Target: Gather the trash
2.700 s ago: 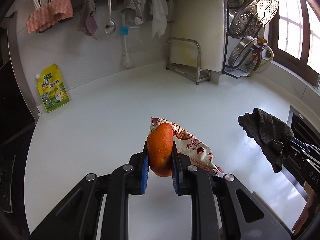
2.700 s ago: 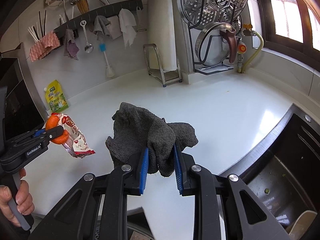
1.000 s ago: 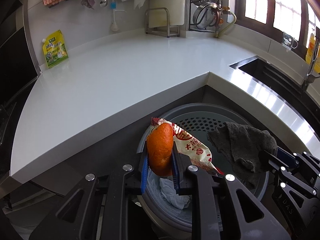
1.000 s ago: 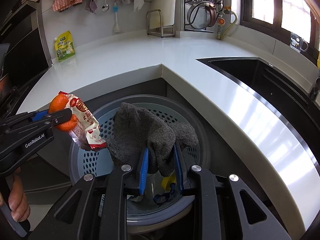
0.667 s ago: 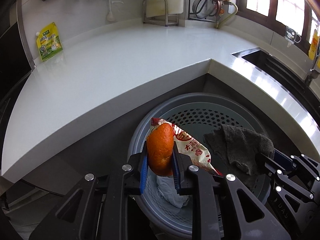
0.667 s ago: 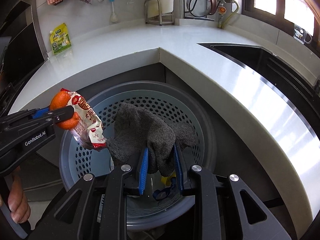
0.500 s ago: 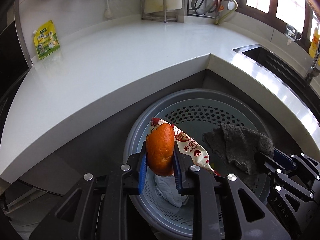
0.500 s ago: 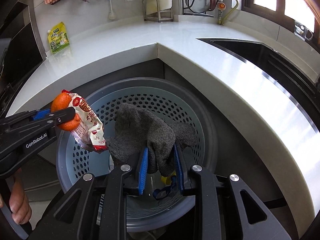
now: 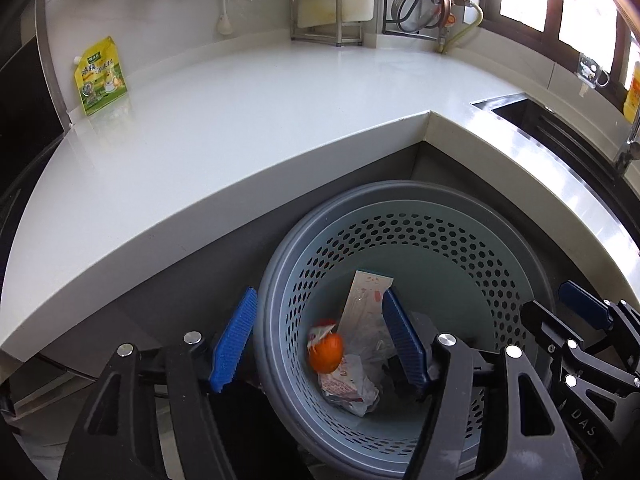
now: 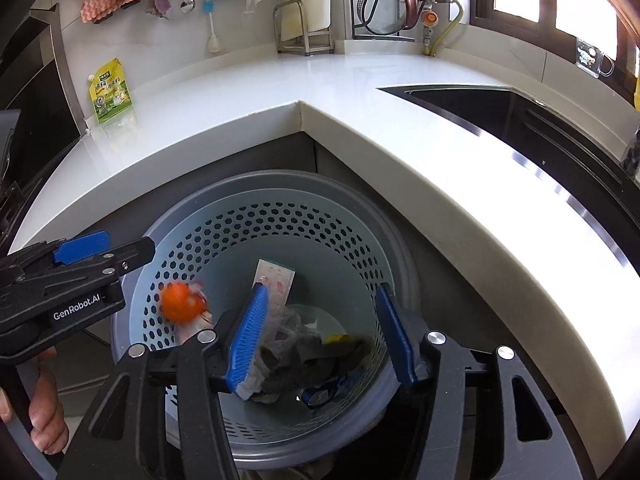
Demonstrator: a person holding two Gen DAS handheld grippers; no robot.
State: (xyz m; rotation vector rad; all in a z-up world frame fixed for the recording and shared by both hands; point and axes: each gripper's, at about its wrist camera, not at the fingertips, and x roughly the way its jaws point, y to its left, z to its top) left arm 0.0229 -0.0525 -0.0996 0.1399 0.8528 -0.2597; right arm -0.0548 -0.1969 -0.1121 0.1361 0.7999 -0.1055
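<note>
Two grippers hang over the bin, and both are letting go. The left gripper (image 9: pixel 318 338) has its blue pads (image 9: pixel 234 340) wide apart and its jaws are opening, with nothing between them. The right gripper (image 10: pixel 320 334) is opening too, and its pads press on nothing.

Down in the trash basket (image 9: pixel 500 240) lies the orange fruit (image 9: pixel 326 352) on top of a red and white snack wrapper (image 9: pixel 346 380). In the right wrist view the orange looks blurred, near the side wall with the holes. The gray cloth (image 10: pixel 296 360) is crumpled at the bottom of the basket, under the right gripper. A flat pink and white packet (image 10: pixel 276 280) leans behind it.

I think the orange is round and a bit squishy, so it is best pinched across its middle. The wrapper is thin, light and crinkly, so an edge would be the place to grab. The cloth is soft and floppy, and a bunched fold would hold well.

The side of the left gripper reads "GenRobot.AI". The right gripper's arm shows the letters "DAS".

Farther off, on the white counter (image 9: pixel 240 120), stands a yellow and green pouch (image 9: pixel 100 76). Its writing is too small to read.
</note>
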